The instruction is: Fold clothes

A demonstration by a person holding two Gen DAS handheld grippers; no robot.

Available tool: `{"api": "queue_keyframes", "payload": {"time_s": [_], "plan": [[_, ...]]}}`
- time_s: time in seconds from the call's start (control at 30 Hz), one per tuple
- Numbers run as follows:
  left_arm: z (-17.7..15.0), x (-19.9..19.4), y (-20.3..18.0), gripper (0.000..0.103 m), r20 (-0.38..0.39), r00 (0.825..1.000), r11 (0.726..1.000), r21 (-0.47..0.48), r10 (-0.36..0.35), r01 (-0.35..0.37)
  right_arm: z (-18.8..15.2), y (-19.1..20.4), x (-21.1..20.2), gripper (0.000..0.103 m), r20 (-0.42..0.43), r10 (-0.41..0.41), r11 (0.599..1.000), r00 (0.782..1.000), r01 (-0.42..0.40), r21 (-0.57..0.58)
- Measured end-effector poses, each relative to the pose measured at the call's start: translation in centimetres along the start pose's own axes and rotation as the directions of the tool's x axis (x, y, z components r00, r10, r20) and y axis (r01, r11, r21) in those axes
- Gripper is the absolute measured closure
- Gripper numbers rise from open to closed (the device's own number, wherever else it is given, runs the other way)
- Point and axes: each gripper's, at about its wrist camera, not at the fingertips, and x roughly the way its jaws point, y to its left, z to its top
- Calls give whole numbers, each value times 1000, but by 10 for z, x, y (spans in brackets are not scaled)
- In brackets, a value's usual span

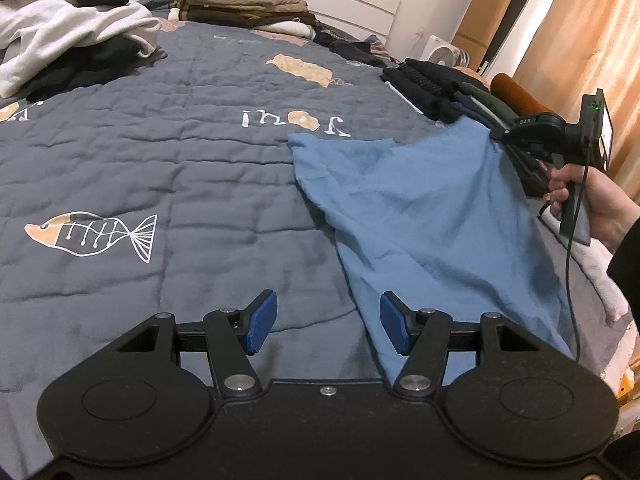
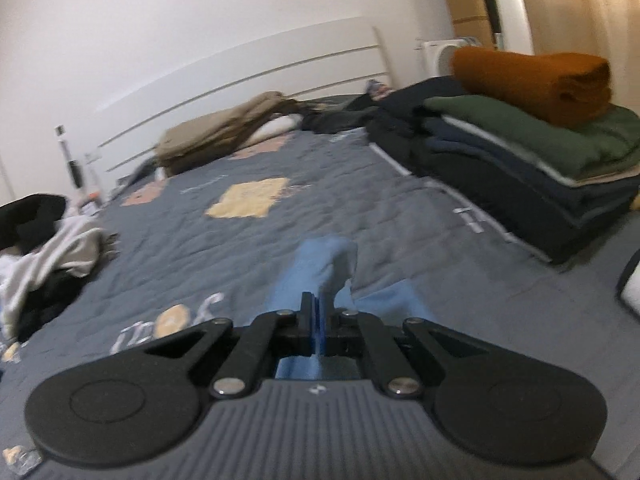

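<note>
A light blue garment point(image 1: 416, 208) lies crumpled on the right half of the grey quilted bedspread point(image 1: 160, 160). My left gripper point(image 1: 328, 322) is open low over the bed, its right blue pad over the garment's near edge and nothing between the pads. My right gripper point(image 1: 500, 134), held by a hand point(image 1: 592, 204), is shut on the garment's far right corner and lifts it off the bed. In the right wrist view the right gripper point(image 2: 316, 312) pinches a fold of the blue garment point(image 2: 316, 264), which rises ahead of the fingers.
A stack of folded dark, green and rust clothes point(image 2: 520, 152) sits at the bed's right side. An unfolded heap of white and black clothes point(image 1: 68, 48) lies at the far left. Folded tan clothes point(image 1: 240, 6) rest by the white headboard point(image 2: 240, 76). A fan point(image 1: 442, 50) stands beyond.
</note>
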Motion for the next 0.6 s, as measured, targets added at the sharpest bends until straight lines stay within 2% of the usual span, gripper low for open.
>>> {"api": "queue_keyframes", "payload": {"time_s": [0.23,0.33,0.43,0.5,0.6], "plan": [[2,7,4,46,-7,1000,1000,-1,11,-11,16,-26,16,102,14,-99,995,995,99,-8],[2,9,6,46,-13,1000,1000,0,16,-16,16,-32,33,101,-56,-95,995,994,93,-36],[2,10,6,46,-17,1000,1000,4,18,-18,1,-29,63,98,-151,-204,966,967,174,-190],[2,10,6,46,-19,1000,1000,8,19,-19,-10,-31,73,97,-195,-254,948,947,204,-245],[2,9,6,46,-17,1000,1000,5,15,-15,-17,-43,59,93,-198,-232,965,952,199,-170]]}}
